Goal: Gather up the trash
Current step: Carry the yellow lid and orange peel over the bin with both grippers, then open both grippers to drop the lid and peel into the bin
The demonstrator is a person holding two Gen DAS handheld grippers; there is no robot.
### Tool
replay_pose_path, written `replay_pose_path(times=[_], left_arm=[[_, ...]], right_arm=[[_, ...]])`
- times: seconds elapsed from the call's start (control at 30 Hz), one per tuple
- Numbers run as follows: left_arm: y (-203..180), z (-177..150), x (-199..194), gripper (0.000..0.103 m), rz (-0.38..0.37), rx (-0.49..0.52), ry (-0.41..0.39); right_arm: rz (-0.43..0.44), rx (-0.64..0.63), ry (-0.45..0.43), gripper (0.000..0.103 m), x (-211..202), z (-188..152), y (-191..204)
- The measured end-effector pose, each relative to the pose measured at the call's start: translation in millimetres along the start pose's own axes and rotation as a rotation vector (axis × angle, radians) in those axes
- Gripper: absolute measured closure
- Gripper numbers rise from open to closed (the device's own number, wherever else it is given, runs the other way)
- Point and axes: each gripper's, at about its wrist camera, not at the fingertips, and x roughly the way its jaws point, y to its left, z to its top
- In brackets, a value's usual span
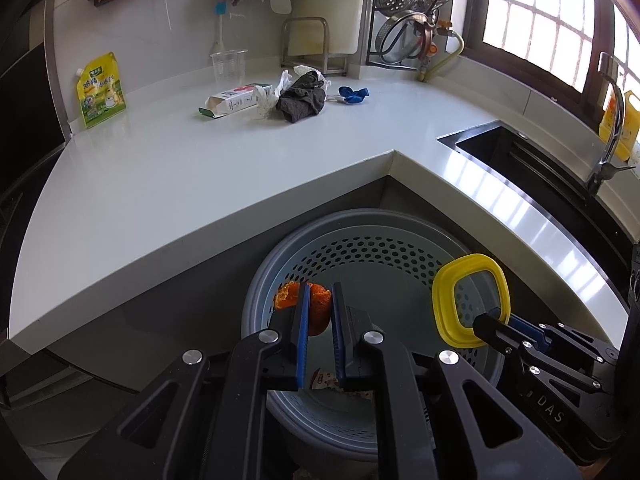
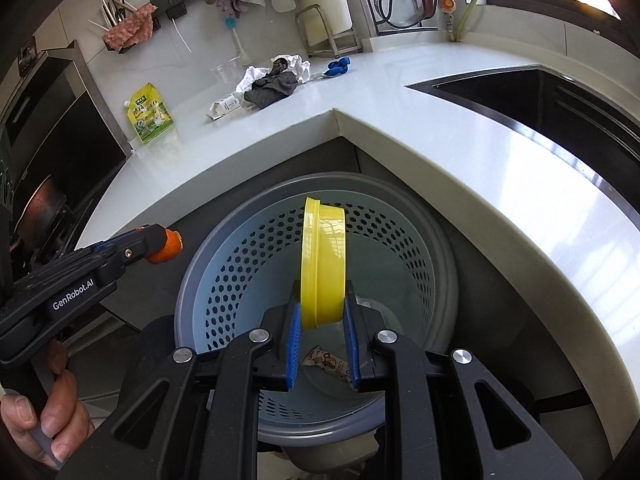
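Observation:
My left gripper [image 1: 320, 300] is shut on an orange peel [image 1: 316, 308] and holds it over the left rim of a grey perforated trash bin [image 1: 360, 256] below the counter corner. It also shows in the right wrist view [image 2: 160, 246], with the peel [image 2: 168, 250] in it. My right gripper [image 2: 322, 312] is shut on a yellow plastic lid [image 2: 324, 264], held on edge over the bin's [image 2: 240, 264] middle. The lid also shows in the left wrist view [image 1: 470, 300]. A snack wrapper [image 2: 326, 362] lies on the bin's bottom.
On the white L-shaped counter [image 1: 200, 168] lie a small carton [image 1: 236, 100], a dark rag on white plastic [image 1: 300, 98], a blue item [image 1: 352, 94], a clear cup [image 1: 229, 65] and a yellow-green pouch [image 1: 100, 90]. A sink [image 1: 520, 160] with a tap is at right.

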Motion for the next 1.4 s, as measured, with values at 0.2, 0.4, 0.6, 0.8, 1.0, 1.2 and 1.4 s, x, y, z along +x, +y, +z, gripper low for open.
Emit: replay_pose_path(times=[0.2,0.4,0.6,0.8,1.0,1.2,1.4], left_arm=[[-2,-5,4,0.092,-0.002,-0.001,0.018],[-1,-7,10,0.092,-0.013,-0.004,0.043],[-3,-12,17,0.092,-0.015,-0.001,0.07],[-3,-14,23,0.092,-0.017,0.0,0.091],[-3,-16,28,0.092,-0.019,0.004,0.108],[-2,-16,32,0.092,-0.019,0.002,0.118],[-1,-17,32,0.089,-0.016,-0.001,0.126]], right_arm=[[0.003,0.003,0.006,0.085,2,-1,-1],[0.005,0.005,0.019,0.085,6,-2,-2],[0.005,0.006,0.034,0.085,12,-4,-4],[0.006,0.009,0.043,0.085,16,-5,-6],[0.006,0.013,0.047,0.085,19,-6,-8],[0.004,0.012,0.047,0.085,19,-6,-8],[0.003,0.016,0.039,0.084,16,-5,-11]])
